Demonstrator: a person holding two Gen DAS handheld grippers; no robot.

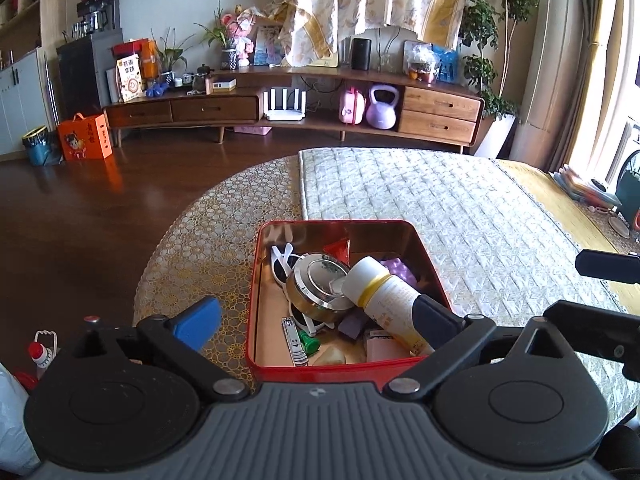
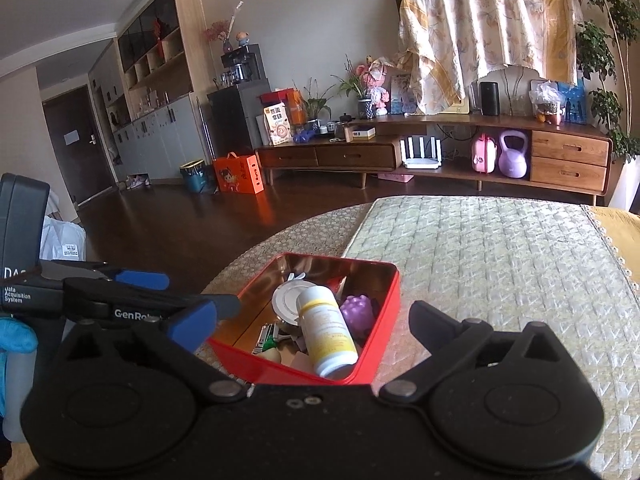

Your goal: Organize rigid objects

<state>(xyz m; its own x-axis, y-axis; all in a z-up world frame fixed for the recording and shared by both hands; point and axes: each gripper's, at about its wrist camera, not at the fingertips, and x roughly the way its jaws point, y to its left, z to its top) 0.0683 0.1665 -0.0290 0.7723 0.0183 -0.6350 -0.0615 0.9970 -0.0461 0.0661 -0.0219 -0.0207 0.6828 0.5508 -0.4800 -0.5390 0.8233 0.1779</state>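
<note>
A red tin box (image 1: pixel 434 276) stands on the table and holds several small things: a white and yellow bottle (image 1: pixel 390 300) lying on top, a round metal tin (image 1: pixel 320 284), a purple bumpy toy (image 1: pixel 396 270), white sunglasses (image 1: pixel 280 264) and nail clippers (image 1: pixel 294 342). My left gripper (image 1: pixel 320 324) is open and empty, its fingers spread just above the box's near end. In the right wrist view the red box (image 2: pixel 384 320) and bottle (image 2: pixel 328 330) lie just ahead. My right gripper (image 2: pixel 312 326) is open and empty above the box's near edge. The left gripper (image 2: pixel 140 292) shows at the left.
A quilted white mat (image 1: pixel 460 216) covers the table right of the box, with a patterned cloth (image 1: pixel 208 236) to its left. The table edge drops to a dark wood floor (image 1: pixel 80 208). A long wooden sideboard (image 1: pixel 280 108) stands along the far wall.
</note>
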